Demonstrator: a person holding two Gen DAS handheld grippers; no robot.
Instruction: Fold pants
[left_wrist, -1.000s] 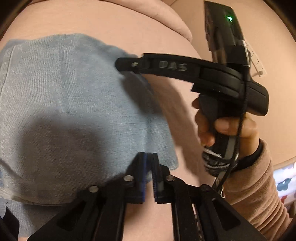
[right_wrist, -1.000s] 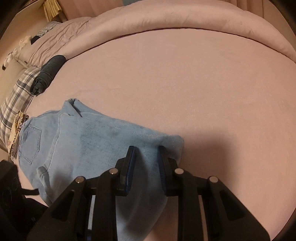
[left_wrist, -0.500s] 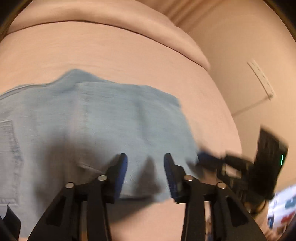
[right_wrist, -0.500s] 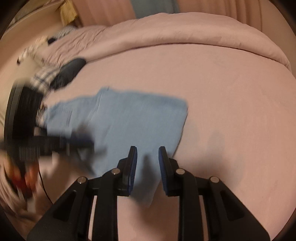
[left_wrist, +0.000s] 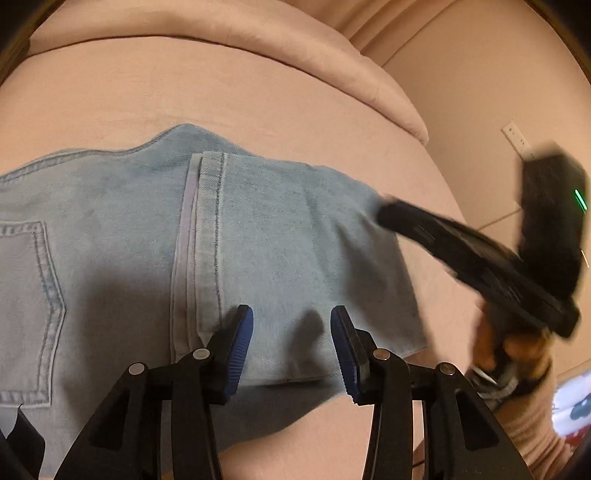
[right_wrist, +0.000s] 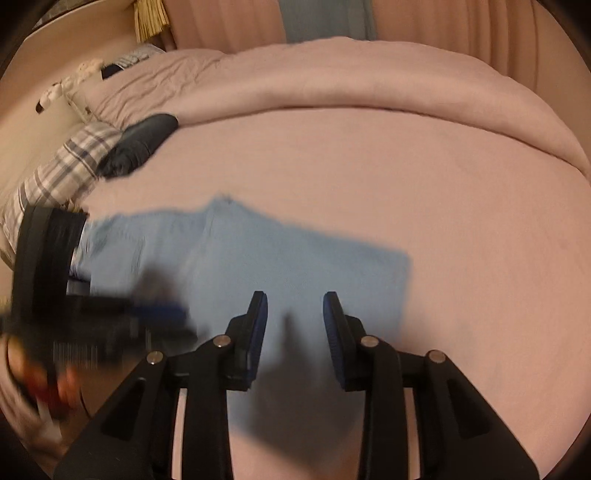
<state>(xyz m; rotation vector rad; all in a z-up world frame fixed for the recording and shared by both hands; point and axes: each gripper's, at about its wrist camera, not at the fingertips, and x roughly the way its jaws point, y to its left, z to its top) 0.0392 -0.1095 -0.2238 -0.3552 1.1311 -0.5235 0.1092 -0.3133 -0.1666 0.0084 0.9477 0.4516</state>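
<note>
Light blue denim pants (left_wrist: 155, 258) lie folded flat on the pink bed sheet (left_wrist: 147, 85); a back pocket shows at the left and the hem of a folded-over leg runs down the middle. They also show, blurred, in the right wrist view (right_wrist: 280, 254). My left gripper (left_wrist: 291, 343) is open and empty, hovering over the near edge of the fold. My right gripper (right_wrist: 295, 325) is open and empty above the pants' near right part. The right gripper shows blurred at the right of the left wrist view (left_wrist: 461, 251), its tip over the pants' right edge.
A rolled pink duvet (right_wrist: 369, 81) runs along the far side of the bed. A dark rolled garment (right_wrist: 144, 144) and a plaid pillow (right_wrist: 62, 170) lie at the far left. A wall with a power strip (left_wrist: 517, 140) stands to the right.
Both grippers opened and let go of the pants, then drew back and up. The pants now lie flat with the leg folded over. The right gripper swung across the left view.
</note>
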